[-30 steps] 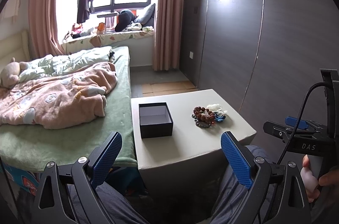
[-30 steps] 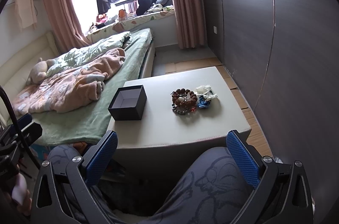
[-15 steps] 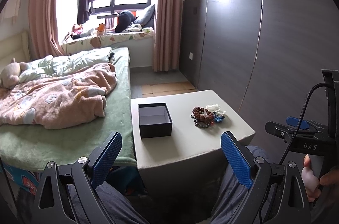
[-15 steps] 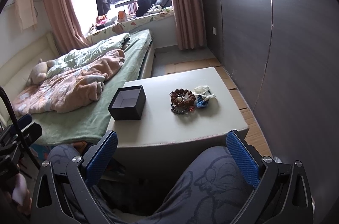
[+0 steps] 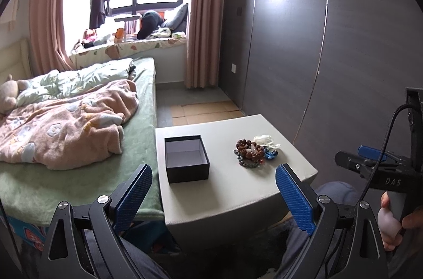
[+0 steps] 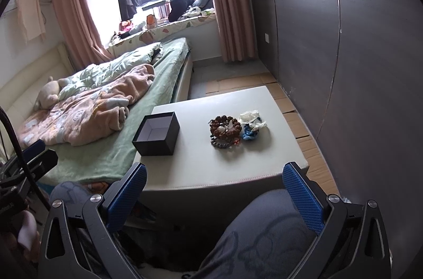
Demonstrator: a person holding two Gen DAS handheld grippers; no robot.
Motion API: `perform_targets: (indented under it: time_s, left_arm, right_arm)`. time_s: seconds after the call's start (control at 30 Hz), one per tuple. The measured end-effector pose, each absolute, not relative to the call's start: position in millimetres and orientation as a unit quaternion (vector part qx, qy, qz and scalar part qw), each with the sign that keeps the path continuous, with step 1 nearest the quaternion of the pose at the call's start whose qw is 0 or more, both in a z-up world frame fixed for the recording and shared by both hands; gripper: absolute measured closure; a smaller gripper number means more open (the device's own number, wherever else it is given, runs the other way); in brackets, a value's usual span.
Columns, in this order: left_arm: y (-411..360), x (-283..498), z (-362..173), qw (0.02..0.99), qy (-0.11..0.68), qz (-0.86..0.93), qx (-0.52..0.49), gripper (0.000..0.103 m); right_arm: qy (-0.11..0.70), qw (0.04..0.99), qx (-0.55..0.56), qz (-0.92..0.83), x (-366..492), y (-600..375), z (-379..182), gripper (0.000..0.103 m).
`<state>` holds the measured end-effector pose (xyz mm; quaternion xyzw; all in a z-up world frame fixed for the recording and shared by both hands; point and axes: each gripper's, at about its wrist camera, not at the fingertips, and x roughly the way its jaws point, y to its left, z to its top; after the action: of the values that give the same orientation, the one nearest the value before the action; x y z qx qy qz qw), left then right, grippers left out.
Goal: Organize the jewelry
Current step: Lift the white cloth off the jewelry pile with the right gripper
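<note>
Nothing is gripped yet — both the left claw (image 5: 211, 195) and right claw (image 6: 214, 190) hang spread apart, short of the tabletop (image 6: 253, 162); the jewelry (image 6: 232, 129) lies heaped beside the empty black box (image 6: 156, 135) — next, I judge, reach in and pinch one bracelet.

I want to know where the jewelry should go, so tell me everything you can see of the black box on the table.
The black box is small, square and open-topped, with no lid in view. It looks like matte cardboard, dark outside with a pale grey lining, and it is empty. It stands upright and flat on the white table, near the edge beside the bed, apart from the jewelry pile. Nothing else touches it.
</note>
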<state>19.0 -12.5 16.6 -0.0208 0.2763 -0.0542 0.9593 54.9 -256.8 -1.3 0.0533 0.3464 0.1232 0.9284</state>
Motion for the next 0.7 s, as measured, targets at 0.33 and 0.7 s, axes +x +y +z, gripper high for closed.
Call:
perform_targets:
  time_s: [0.33,0.7]
  left_arm:
    - [-16,78,2,0.945,0.314,-0.085,-0.040,0.009]
    - [-36,163,-28,0.919,0.374,-0.117,-0.032,0.024]
  right_arm:
    - [0.372,0.916,0.115,0.102,108,-286,-12,0.000]
    - [0.415,0.884,0.190,0.103,183,-310,-47,0.012]
